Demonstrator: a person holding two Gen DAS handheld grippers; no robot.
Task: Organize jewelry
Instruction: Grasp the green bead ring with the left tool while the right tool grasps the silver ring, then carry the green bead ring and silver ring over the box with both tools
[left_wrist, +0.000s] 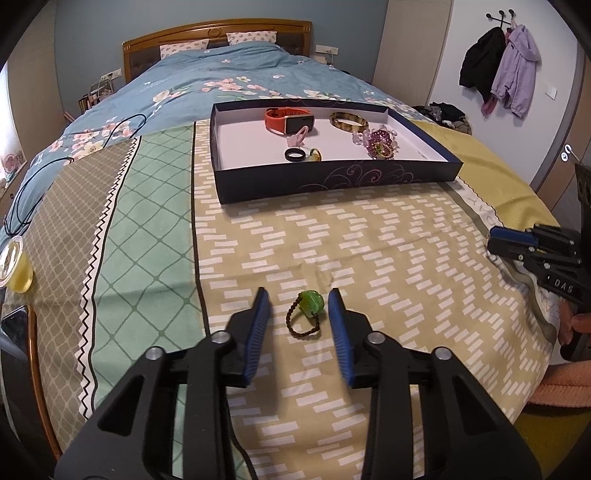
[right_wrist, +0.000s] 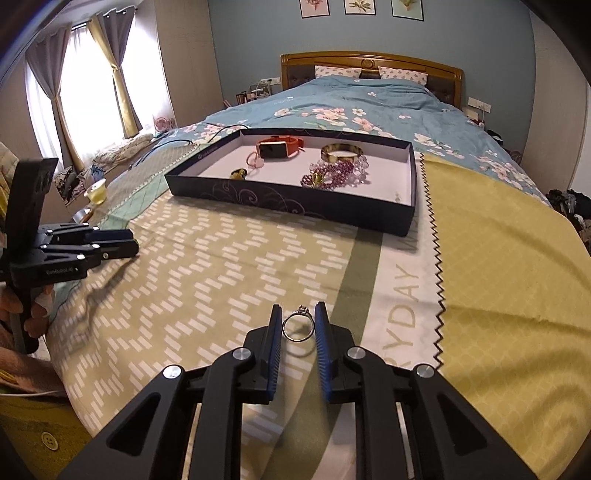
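Note:
A dark blue tray (left_wrist: 332, 182) with a white floor lies on the bed and holds an orange smartwatch (left_wrist: 286, 121), a tortoiseshell bangle (left_wrist: 349, 121), purple bead bracelets (left_wrist: 380, 142), a black ring (left_wrist: 294, 155) and a pink piece (left_wrist: 297, 136). My left gripper (left_wrist: 299, 301) is open, its fingers either side of a green bead on a brown cord loop (left_wrist: 308, 312) lying on the blanket. My right gripper (right_wrist: 298, 317) is shut on a silver ring (right_wrist: 298, 326), held just above the blanket. The tray also shows in the right wrist view (right_wrist: 288, 199).
A patterned blanket (left_wrist: 369, 240) covers the bed's foot. Black cables (left_wrist: 33, 184) lie on the left of the bed. A small yellow cup (right_wrist: 96, 192) stands at the bed's left edge. Jackets (left_wrist: 506, 70) hang on the wall. The left gripper shows in the right wrist view (right_wrist: 125, 242).

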